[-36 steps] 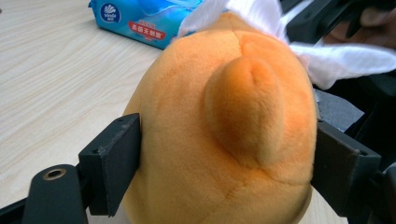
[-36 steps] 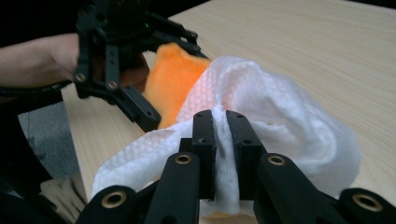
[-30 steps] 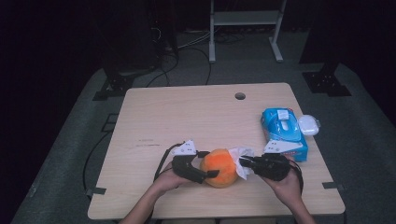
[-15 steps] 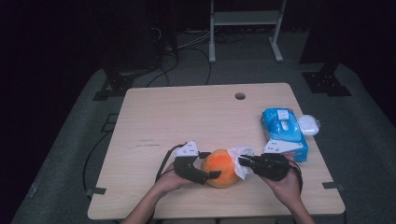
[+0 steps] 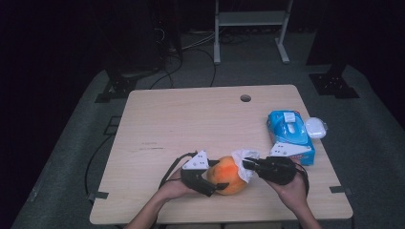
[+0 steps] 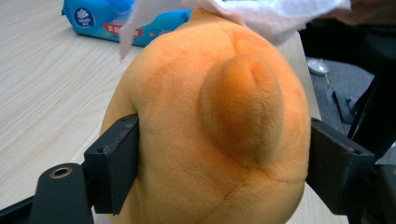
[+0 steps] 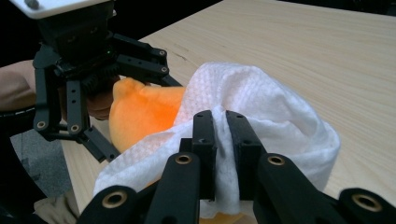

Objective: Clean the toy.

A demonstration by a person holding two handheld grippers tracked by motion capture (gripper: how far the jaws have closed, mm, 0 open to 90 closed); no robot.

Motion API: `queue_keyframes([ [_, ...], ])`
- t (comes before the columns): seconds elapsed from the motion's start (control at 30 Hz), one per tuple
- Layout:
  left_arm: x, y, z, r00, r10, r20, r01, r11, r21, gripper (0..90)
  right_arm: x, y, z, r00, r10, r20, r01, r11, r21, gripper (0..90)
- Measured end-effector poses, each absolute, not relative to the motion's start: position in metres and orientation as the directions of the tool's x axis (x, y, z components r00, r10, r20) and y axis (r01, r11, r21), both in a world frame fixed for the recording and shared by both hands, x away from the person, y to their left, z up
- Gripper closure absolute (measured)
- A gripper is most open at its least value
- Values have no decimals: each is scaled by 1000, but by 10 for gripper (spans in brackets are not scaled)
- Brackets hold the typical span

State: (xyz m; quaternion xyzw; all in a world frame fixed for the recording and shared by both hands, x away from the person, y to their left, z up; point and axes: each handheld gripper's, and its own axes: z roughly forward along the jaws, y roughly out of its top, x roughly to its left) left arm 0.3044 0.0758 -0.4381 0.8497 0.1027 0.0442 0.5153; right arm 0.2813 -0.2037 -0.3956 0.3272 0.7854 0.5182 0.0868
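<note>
The orange plush toy (image 5: 228,175) is seated on the bench (image 5: 191,124) near its near edge, slightly right of centre. It is clamped at both flanks by the left tool (image 5: 211,183), whose jaws are pressed into the plush in the left gripper view. A white wet wipe (image 5: 245,160) is draped over the toy's far-right shoulder and is pinched in the right tool (image 5: 247,164), jaws set narrow on a fold of the sheet.

Compared with the high view a second ago, little displacement is noted: toy and both tools are held at the same spot, with only a slight shift of the wipe over the plush. This is judged as wiping in progress, in short strokes, the toy being steadied throughout.

A blue wet-wipe pack (image 5: 290,135) is recorded to the right, farther back, with a small white object (image 5: 315,127) just beside it.
</note>
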Motion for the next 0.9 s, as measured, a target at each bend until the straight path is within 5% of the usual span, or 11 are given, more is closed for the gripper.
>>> queue_keyframes([
  [0.27, 291, 62, -438, 985, 157, 75, 13, -493, 870, 197, 290, -214, -404, -756, 598, 266, 488, 245, 837, 820],
  [0.53, 285, 57, -438, 984, 131, 118, -34, -515, 856, 182, 276, -181, -392, -840, 492, 230, 414, 304, 858, 822],
  [0.9, 284, 54, -439, 985, 127, 119, -39, -507, 861, 182, 283, -198, -396, -805, 545, 234, 450, 305, 839, 822],
])
